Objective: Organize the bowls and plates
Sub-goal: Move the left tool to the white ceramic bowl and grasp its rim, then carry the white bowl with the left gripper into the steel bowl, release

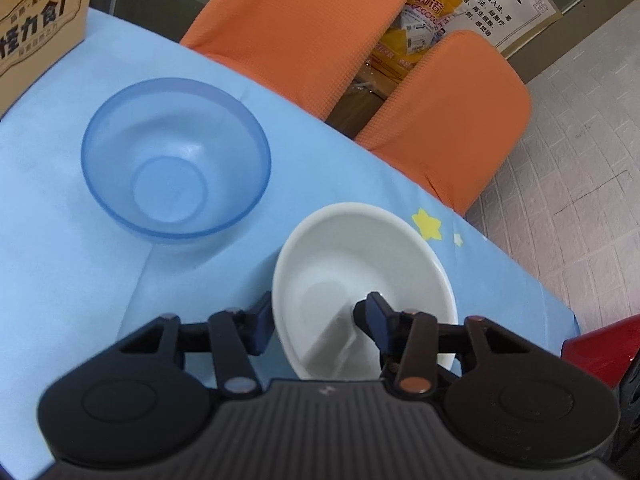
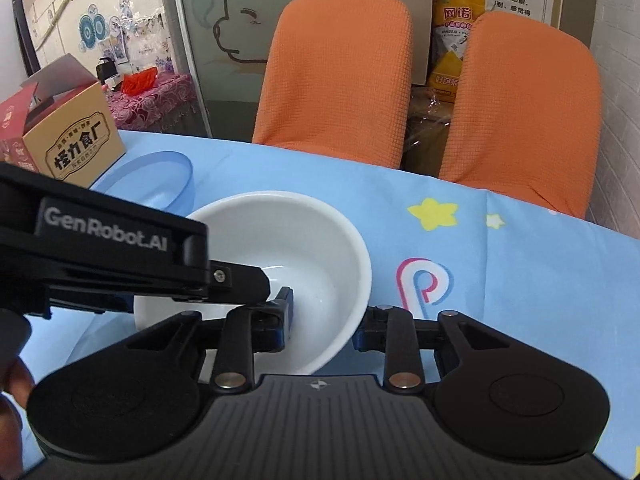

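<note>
A white bowl [image 1: 360, 264] sits on the blue tablecloth, also in the right wrist view [image 2: 288, 248]. A translucent blue bowl [image 1: 176, 160] stands upright to its far left; only its rim shows in the right wrist view [image 2: 160, 176]. My left gripper [image 1: 318, 318] is open and straddles the white bowl's left rim, one finger outside, one inside. My right gripper [image 2: 326, 320] is open and straddles the bowl's right rim, left finger inside, right finger outside. The left gripper's body [image 2: 112, 256] crosses the right wrist view.
A brown cardboard box [image 2: 76, 148] stands at the table's far left, also in the left wrist view [image 1: 40, 28]. Two orange chairs [image 2: 336, 68] [image 2: 520, 112] stand behind the table's far edge. A red object [image 1: 600, 348] lies at the right.
</note>
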